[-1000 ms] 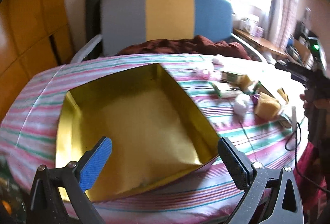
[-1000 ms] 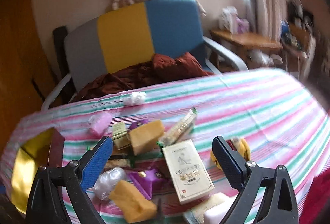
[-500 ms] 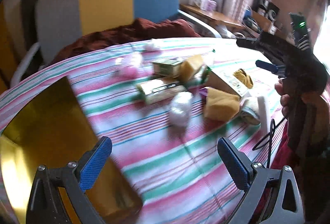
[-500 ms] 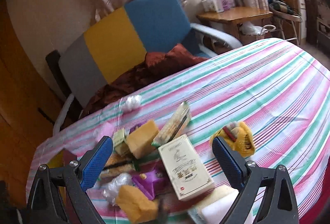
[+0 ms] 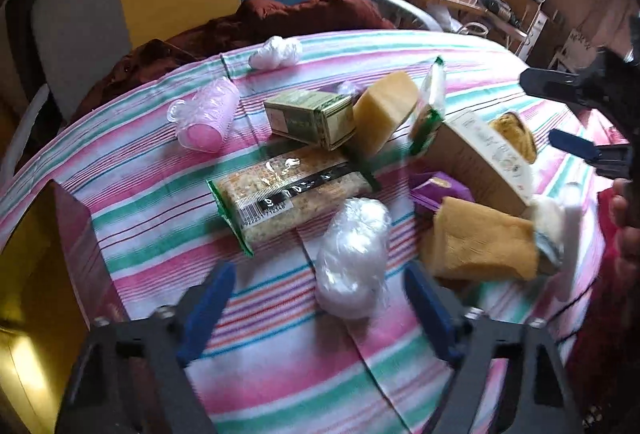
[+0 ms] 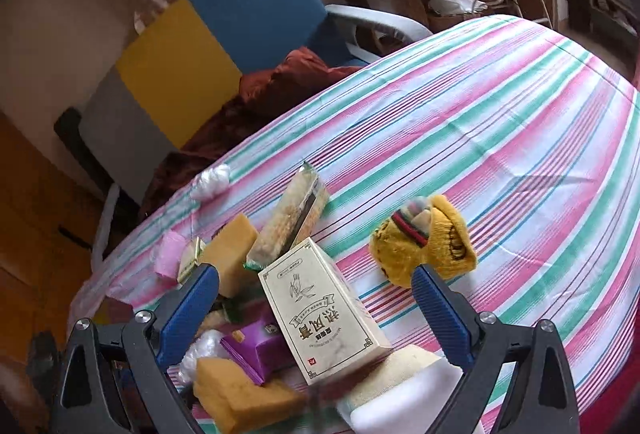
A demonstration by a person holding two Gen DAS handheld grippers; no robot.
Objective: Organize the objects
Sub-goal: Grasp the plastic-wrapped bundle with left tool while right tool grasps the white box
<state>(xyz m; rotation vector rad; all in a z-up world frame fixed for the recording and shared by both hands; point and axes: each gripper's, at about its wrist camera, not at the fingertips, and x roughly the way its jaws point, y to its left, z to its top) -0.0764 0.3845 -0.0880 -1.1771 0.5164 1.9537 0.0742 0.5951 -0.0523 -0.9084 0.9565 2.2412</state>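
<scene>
Claws (image 5: 316,308) (image 6: 316,308) agape — clutter (image 6: 324,310) between.

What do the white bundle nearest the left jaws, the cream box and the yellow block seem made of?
White bundle: thin glossy plastic film, crinkled and translucent. Cream box: matte printed cardboard with crisp folded edges. Yellow block: probably sponge foam; dull, porous-looking surface.

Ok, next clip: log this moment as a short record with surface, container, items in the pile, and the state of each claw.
surface: table under a striped cloth
container: gold-lined box at the table's left edge, only partly in view
items: snack bar pack, green box, cream box, pink cup, plastic-wrapped ball, yellow knit toy, sponges, purple box
left claw: open, holding nothing, just short of the plastic-wrapped ball
right claw: open, holding nothing, over the cream box
</scene>
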